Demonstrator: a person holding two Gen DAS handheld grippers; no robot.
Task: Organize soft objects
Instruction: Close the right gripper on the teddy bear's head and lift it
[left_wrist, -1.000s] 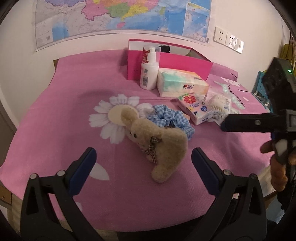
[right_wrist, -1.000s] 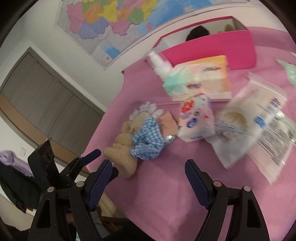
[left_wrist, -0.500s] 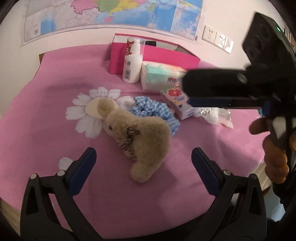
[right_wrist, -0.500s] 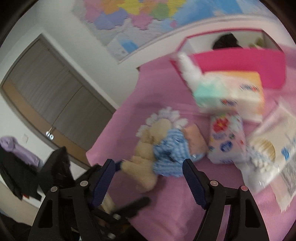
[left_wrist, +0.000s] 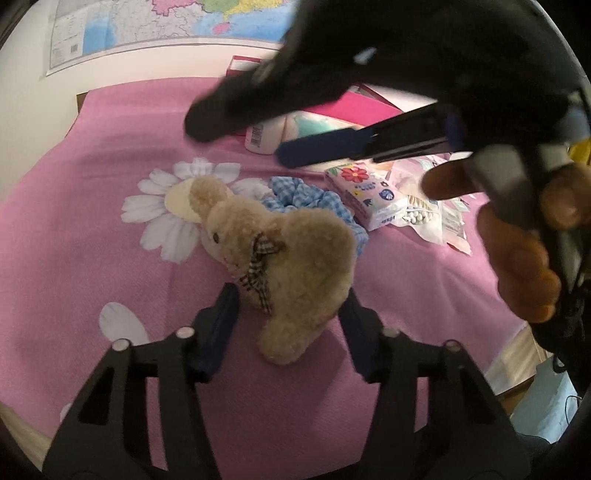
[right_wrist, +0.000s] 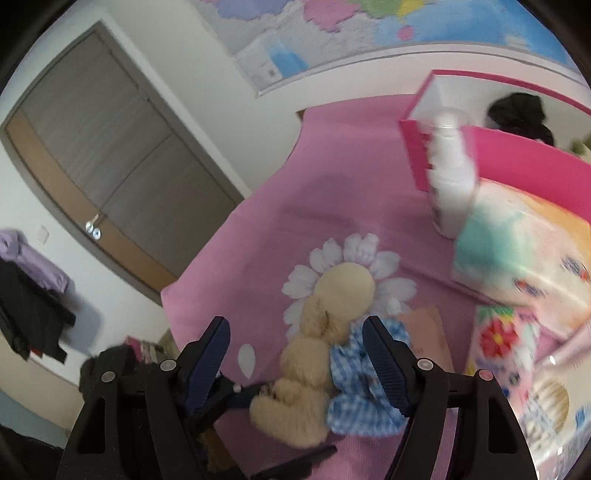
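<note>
A tan plush rabbit (left_wrist: 284, 247) with a checked bow lies on the pink cloth (left_wrist: 92, 192). A blue gingham scrunchie (left_wrist: 314, 199) lies behind and against it. My left gripper (left_wrist: 288, 314) is open, its jaws either side of the rabbit's lower body, close to it. My right gripper (right_wrist: 295, 347) is open and hovers above the rabbit (right_wrist: 306, 369) and scrunchie (right_wrist: 362, 398). It also shows in the left wrist view (left_wrist: 332, 122), large and blurred, across the top.
A pink box (right_wrist: 517, 162) stands at the back with a white pump bottle (right_wrist: 450, 184) and a tissue pack (right_wrist: 524, 251) before it. A small flowered tissue pack (left_wrist: 369, 195) and cotton-swab bags (left_wrist: 424, 218) lie to the right. The table edge is near at front.
My left gripper has moved in on the rabbit and its jaws have narrowed around it. My right gripper has swung left over the rabbit and scrunchie, narrowing too.
</note>
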